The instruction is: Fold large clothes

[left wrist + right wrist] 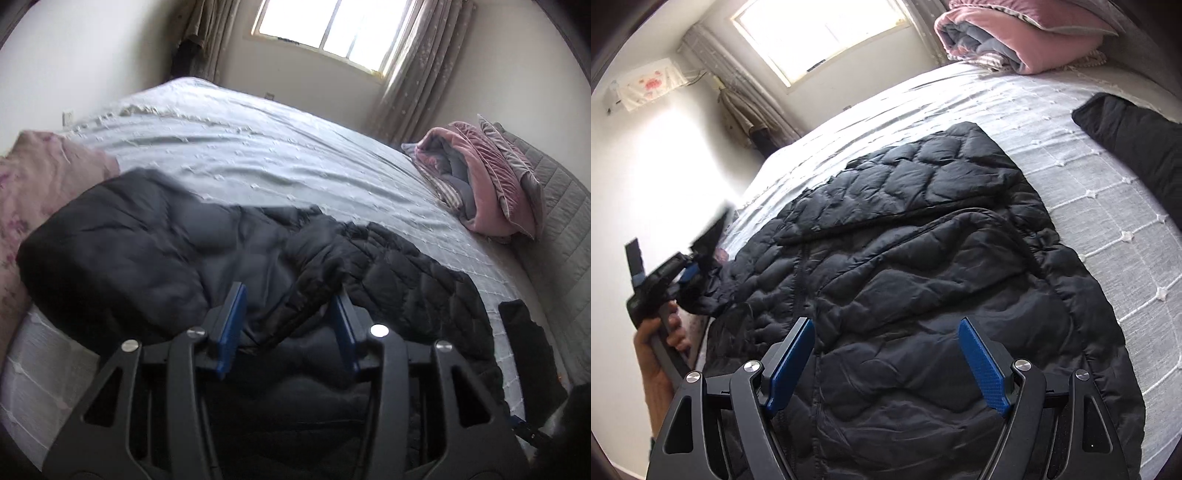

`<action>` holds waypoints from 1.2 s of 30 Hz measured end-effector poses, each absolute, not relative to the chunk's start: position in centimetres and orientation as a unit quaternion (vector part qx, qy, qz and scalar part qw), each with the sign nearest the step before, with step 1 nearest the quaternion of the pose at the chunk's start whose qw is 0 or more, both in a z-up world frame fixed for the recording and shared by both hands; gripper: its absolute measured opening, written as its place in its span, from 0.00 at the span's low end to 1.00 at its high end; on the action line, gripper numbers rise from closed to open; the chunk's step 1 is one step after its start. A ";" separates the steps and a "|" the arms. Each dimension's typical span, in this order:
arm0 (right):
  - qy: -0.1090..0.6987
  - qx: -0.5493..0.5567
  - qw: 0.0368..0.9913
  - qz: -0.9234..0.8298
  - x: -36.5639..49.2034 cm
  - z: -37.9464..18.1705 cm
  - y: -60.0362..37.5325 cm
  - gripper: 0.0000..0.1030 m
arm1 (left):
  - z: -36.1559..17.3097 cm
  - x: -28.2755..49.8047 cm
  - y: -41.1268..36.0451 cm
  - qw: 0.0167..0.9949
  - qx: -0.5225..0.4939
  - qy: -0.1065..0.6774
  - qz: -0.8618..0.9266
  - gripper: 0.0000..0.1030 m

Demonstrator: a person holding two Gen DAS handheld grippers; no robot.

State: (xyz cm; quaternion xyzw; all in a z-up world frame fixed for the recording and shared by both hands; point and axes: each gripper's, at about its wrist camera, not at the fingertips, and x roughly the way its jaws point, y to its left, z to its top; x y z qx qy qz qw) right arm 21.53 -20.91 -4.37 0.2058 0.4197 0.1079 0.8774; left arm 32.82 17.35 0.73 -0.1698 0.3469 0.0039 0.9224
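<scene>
A black quilted puffer jacket (905, 258) lies spread on the bed, with one sleeve (923, 173) folded across its chest. My right gripper (886, 325) hovers over the jacket's near part, open, its blue pads (986, 369) wide apart and nothing between them. In the left wrist view the same jacket (147, 251) is rumpled. My left gripper (291, 295) stands open at its near edge, and a bunched fold lies between the pads without being pinched. From the right wrist view the left gripper (683, 273) shows blurred at the jacket's left edge, held by a hand (657, 350).
A pale blue-grey bedspread (258, 147) covers the bed. A folded pink and grey quilt (480, 177) and pillows sit at the head end. Another black garment (1137, 147) lies to the jacket's right. A pink floral cloth (37, 192) lies at the left. Window and curtains are behind.
</scene>
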 end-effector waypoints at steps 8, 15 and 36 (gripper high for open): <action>0.414 0.216 0.876 0.116 21.2 -3.6 -21.4 0.79 | 0.2 32.1 17.6 0.913 -0.167 0.373 0.017 0.69; 0.410 0.226 0.876 0.117 21.1 -3.1 -22.1 0.79 | -2.3 33.6 9.2 0.906 -0.030 0.421 0.013 0.75; 0.404 0.266 0.867 0.117 21.1 -2.7 -24.3 0.79 | 4.1 36.3 6.5 0.921 -0.148 0.357 0.038 0.05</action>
